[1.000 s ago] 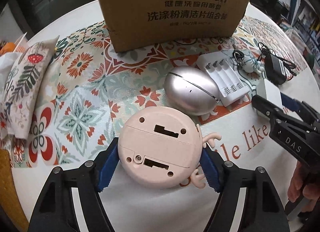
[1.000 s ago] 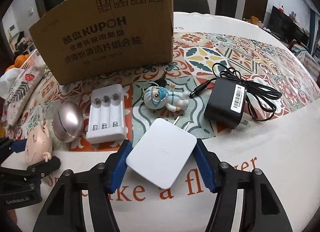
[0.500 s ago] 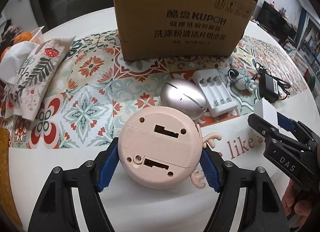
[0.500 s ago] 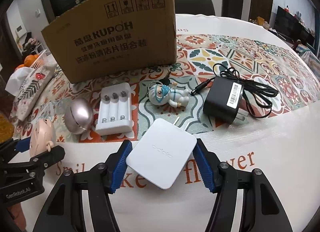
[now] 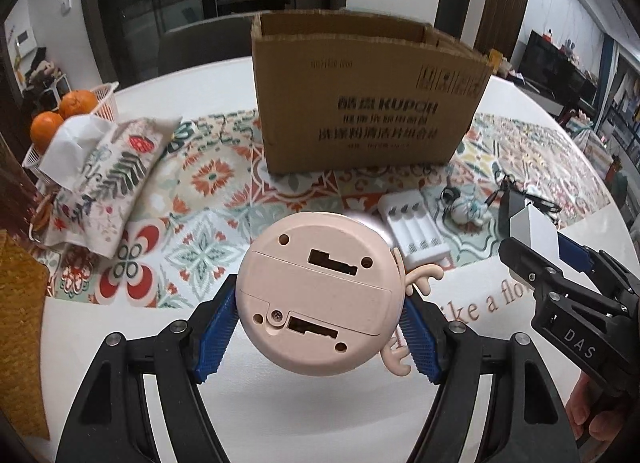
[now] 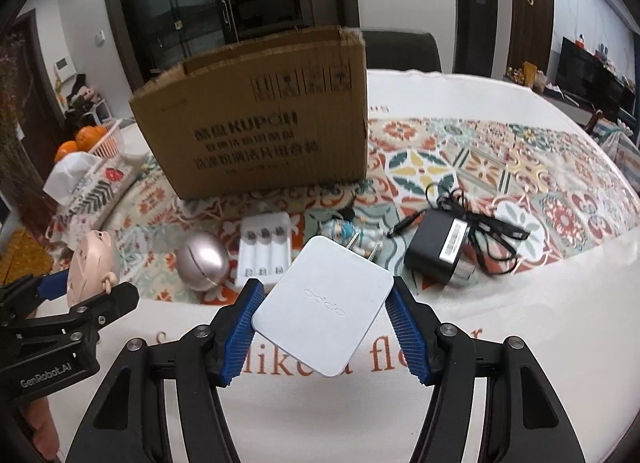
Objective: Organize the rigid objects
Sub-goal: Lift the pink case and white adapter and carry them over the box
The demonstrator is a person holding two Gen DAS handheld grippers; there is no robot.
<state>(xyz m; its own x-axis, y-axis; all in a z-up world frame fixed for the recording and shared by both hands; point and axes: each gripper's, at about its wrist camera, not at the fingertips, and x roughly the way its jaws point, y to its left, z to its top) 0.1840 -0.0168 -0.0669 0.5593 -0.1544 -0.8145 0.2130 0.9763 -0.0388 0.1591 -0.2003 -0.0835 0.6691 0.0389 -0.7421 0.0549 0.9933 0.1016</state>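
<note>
While clamped on the round pink plastic toy (image 5: pixel 320 295) in the left gripper (image 5: pixel 320 327) and the flat white wall charger (image 6: pixel 324 307) in the right gripper (image 6: pixel 324 331), both clear of the table, lift over the open brown cardboard box (image 5: pixel 368 103) rim, then release inside.

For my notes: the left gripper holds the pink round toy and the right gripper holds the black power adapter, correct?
Not quite. The right gripper holds the white charger; the black power adapter lies on the table, as the right wrist view shows. The left gripper does hold the pink round toy.
</note>
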